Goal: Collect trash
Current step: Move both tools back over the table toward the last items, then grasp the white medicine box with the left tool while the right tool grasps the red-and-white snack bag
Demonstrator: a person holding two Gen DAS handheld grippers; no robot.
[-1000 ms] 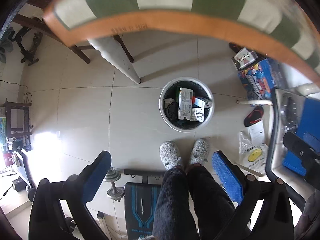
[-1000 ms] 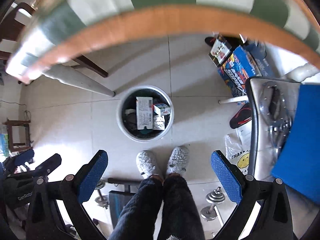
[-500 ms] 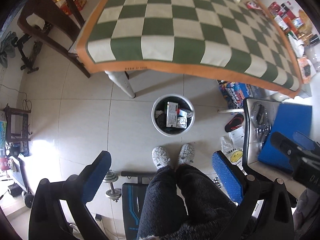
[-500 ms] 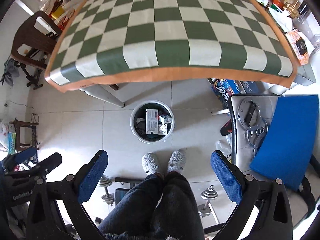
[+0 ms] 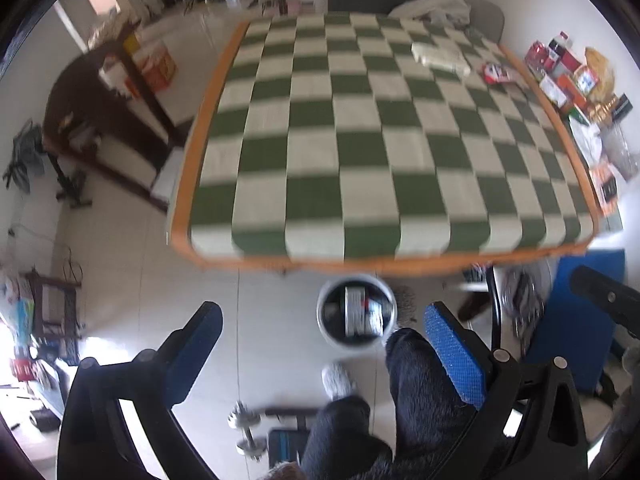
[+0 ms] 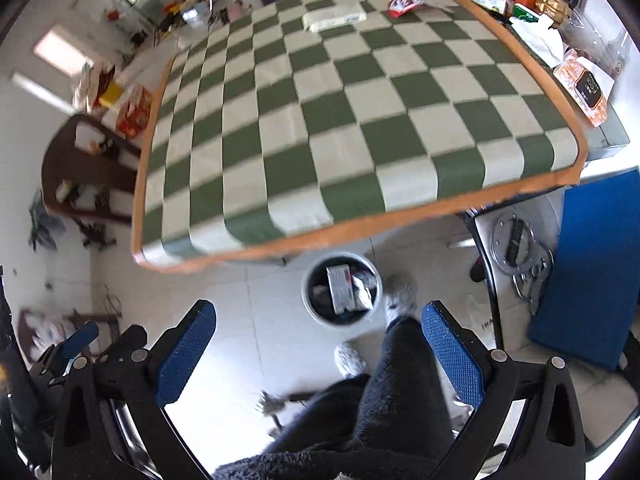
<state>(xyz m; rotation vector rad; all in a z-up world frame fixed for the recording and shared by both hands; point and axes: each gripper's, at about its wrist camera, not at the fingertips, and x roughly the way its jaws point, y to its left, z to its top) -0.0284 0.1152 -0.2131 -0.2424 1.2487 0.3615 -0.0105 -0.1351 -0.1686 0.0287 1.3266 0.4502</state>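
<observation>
The bin (image 6: 341, 294), low in the frame just below the desk (image 6: 360, 120) edge, already holds boxes and wrappers. A red wrapper (image 6: 406, 3) and a pale packet (image 6: 334, 17) lie at the desk's far end, upper right. Both the left tool (image 5: 320, 344) and right tool (image 6: 318, 344) gape wide, holding nothing. Step in hand, I judge: seeking the next piece. Next calls for reaching across to the wrapper.

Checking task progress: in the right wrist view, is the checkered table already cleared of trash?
No, a red wrapper and a pale packet lie at its far end.
</observation>
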